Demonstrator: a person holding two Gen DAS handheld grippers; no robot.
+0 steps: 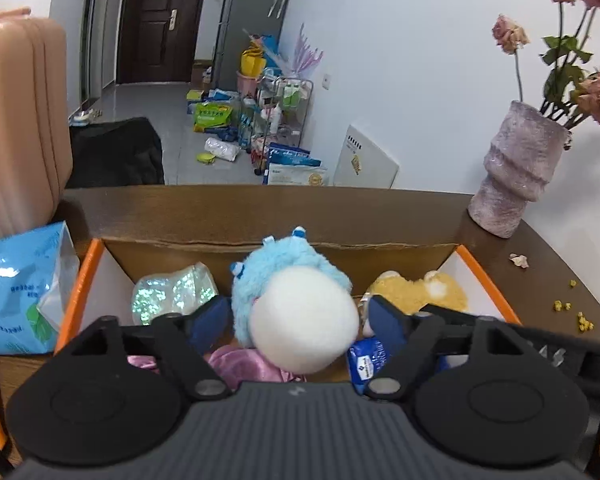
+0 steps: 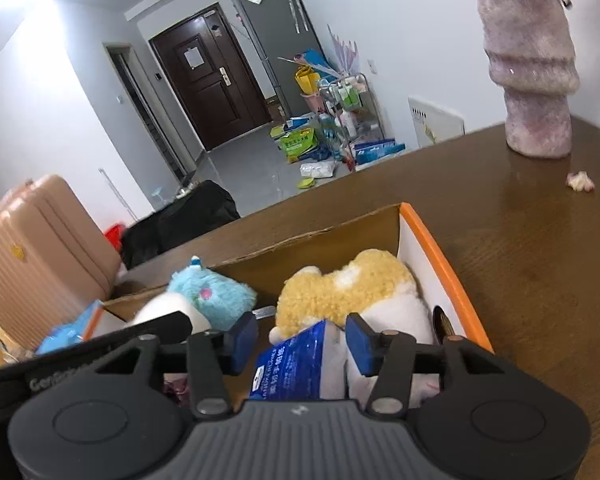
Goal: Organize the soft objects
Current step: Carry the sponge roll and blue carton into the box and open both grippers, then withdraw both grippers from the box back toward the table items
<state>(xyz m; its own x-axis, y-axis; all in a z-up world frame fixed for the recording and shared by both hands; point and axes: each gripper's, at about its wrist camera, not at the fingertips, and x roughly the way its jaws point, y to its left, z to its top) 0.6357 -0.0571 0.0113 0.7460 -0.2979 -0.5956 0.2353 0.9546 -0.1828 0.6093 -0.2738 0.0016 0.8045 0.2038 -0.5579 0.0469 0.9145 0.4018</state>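
Cardboard box point(image 1: 82, 280) w/ orange rim, white inner walls, on dark wood-grain bench point(image 2: 520, 248). Inside: fluffy blue plush point(image 1: 296, 268) w/ round white belly, curly yellow plush point(image 2: 340, 284), shiny pink fabric point(image 1: 244, 364), iridescent pouch point(image 1: 172, 292), blue-and-white packet point(image 2: 296, 364) (print too small to read). Left tool point(image 1: 296, 320) spread wide either side of blue plush, pads apart from fur. Right tool point(image 2: 300, 340) partly spread over packet, no grip. Ribbed lilac vase point(image 2: 532, 80) at bench edge.

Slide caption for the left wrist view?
Left gripper open around a blue-and-white plush inside the orange-rimmed box.
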